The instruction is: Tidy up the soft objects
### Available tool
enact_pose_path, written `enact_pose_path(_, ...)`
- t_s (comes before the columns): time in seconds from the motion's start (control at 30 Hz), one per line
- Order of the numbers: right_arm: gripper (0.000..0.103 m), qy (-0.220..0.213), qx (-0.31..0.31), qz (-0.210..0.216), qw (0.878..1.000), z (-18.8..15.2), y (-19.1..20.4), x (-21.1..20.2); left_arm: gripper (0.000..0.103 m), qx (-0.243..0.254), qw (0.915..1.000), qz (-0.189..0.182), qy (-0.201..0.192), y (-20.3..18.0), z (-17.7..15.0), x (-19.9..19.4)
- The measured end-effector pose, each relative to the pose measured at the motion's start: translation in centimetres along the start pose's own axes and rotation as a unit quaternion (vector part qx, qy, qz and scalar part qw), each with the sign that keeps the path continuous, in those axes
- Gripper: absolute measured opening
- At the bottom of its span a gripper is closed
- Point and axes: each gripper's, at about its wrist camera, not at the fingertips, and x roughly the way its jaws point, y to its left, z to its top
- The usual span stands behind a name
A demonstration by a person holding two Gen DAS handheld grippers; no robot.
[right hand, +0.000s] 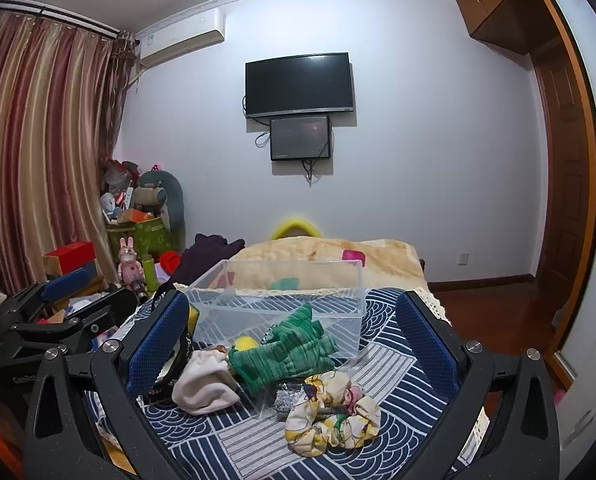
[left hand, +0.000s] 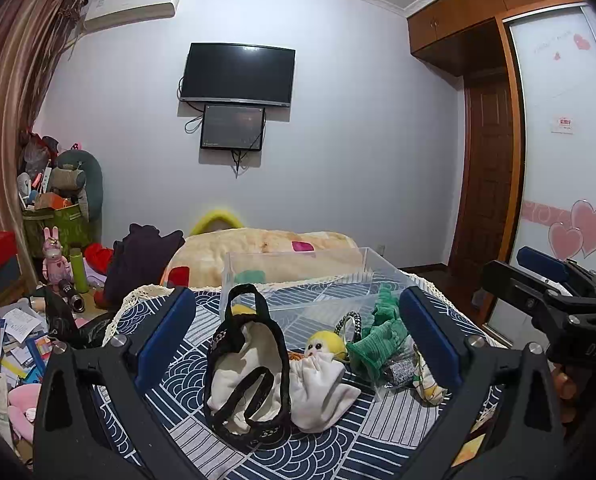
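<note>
Soft things lie on a blue patterned cloth (left hand: 321, 452). A white pouch with black handles (left hand: 246, 376) sits between the fingers of my open, empty left gripper (left hand: 298, 344). Beside it is a small doll with a yellow head and white body (left hand: 321, 368), then green knitted gloves (left hand: 377, 340). In the right wrist view the green gloves (right hand: 286, 352) and a floral scrunchie (right hand: 333, 412) lie between the fingers of my open, empty right gripper (right hand: 294, 344). A clear plastic box (right hand: 282, 300) stands behind them, nothing visible in it.
A beige blanket (left hand: 266, 256) lies behind the box. Cluttered papers, boxes and a pink rabbit toy (left hand: 56, 256) fill the left side. Wardrobe doors (left hand: 557, 140) stand at the right. The right gripper's body (left hand: 549, 304) shows at the right of the left wrist view.
</note>
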Motion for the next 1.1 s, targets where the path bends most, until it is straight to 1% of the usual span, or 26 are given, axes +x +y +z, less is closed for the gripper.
enact_pose_path(0.9, 0.103, -0.004, 0.001, 0.001, 1.000, -0.09, 0.13, 0.02, 0.103, 0.002, 1.0000, -0.003, -0.003, -0.08, 0.44, -0.28)
enact_pose_path(1.1, 0.103, 0.001, 0.002, 0.004, 1.000, -0.09, 0.20, 0.11, 0.103, -0.001, 1.0000, -0.006, 0.005, 0.24, 0.02, 0.14)
